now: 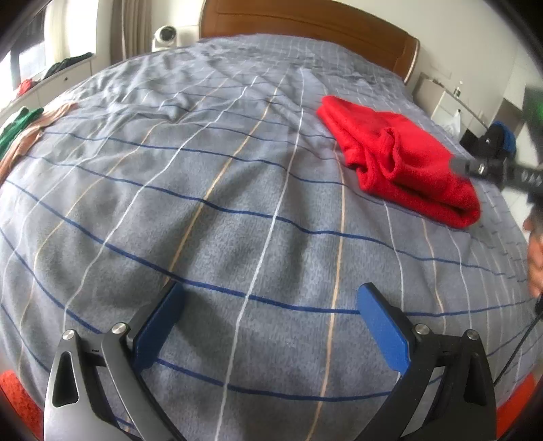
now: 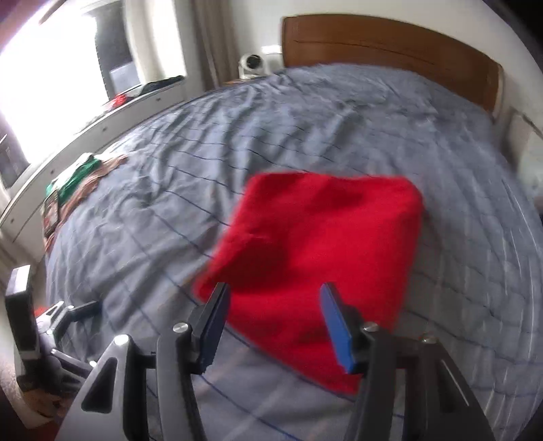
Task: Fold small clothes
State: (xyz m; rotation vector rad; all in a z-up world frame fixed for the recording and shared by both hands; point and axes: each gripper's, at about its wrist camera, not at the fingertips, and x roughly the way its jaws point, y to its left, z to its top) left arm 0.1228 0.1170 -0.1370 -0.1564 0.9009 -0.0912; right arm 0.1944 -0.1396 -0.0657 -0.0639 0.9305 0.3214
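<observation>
A red garment (image 1: 400, 159) lies folded into a thick rectangle on the right side of the grey checked bedspread (image 1: 220, 203). In the left wrist view my left gripper (image 1: 271, 295) stands wide open over bare bedspread, well short of the garment, with nothing between its blue pads. The right gripper (image 1: 458, 165) comes in blurred from the right edge, over the garment's right end. In the right wrist view the red garment (image 2: 325, 244) fills the middle. My right gripper (image 2: 275, 291) hovers half open over its near edge, and the pads do not pinch the cloth.
Green and tan clothes (image 1: 20, 125) lie at the bed's left edge, beside a white shelf (image 2: 101, 125) under the window. A wooden headboard (image 1: 305, 20) closes the far end. A white device (image 1: 166, 35) stands left of it, a nightstand (image 1: 448, 105) to the right.
</observation>
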